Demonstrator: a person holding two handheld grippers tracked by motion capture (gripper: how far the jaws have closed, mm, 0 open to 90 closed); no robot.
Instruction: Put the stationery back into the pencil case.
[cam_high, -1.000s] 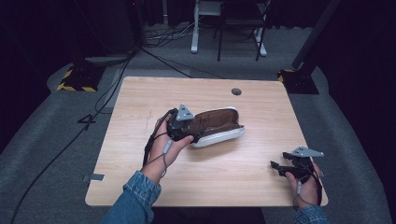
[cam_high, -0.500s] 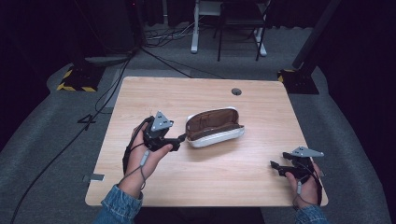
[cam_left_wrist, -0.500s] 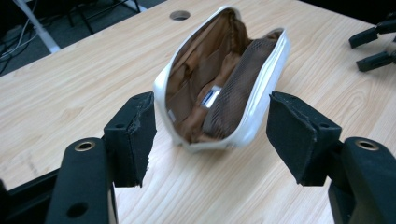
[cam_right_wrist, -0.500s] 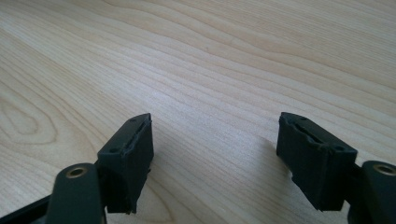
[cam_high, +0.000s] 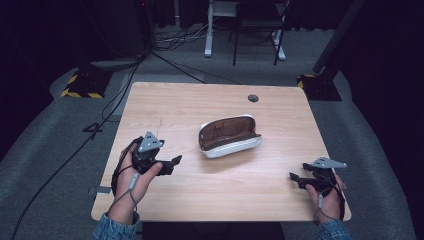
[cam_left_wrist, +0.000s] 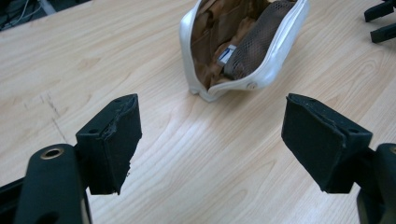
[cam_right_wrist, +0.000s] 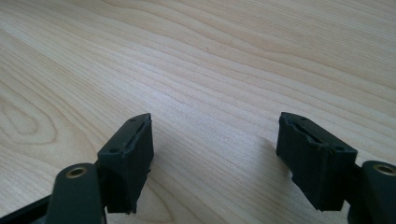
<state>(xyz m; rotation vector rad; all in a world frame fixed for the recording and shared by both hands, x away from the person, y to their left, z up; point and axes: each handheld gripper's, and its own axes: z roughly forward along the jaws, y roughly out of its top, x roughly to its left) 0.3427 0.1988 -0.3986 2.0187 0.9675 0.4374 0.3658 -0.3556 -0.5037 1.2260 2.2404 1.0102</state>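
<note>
Case: white-shelled, brown-lined oblong zip pouch (cam_high: 230, 136), lying near the middle of the table, tipped on its side with the mouth gaping toward the far edge; free of both grippers.
Inside: brown fabric folds, a dark mesh pocket (cam_left_wrist: 254, 44) and a small pale label; nothing more to be made out.
Likely reason for the pose: left wide open and resting on its own shell, probably so the interior stays reachable without a hand holding it.
Left gripper: black two-jaw tool (cam_high: 170, 162) under a grey three-cornered plate, held at the near-left part of the table, near the case but clear of it, pointing at it.
Left jaws: wide apart, having just been opening, with nothing between the pads but bare wood; in the left gripper view the case sits beyond the tips.
Right gripper: matching black tool (cam_high: 297, 178) at the near-right corner, well apart from the case, aimed inward across the table.
Right jaws: spread, nothing between them; seemingly parked out of the way.
Table: light wood-grain top (cam_high: 170, 105) with a small round cable hole (cam_high: 253, 98) near the far edge.
Judgement: case looks released and set down; both hands drawn back to the near edge.
</note>
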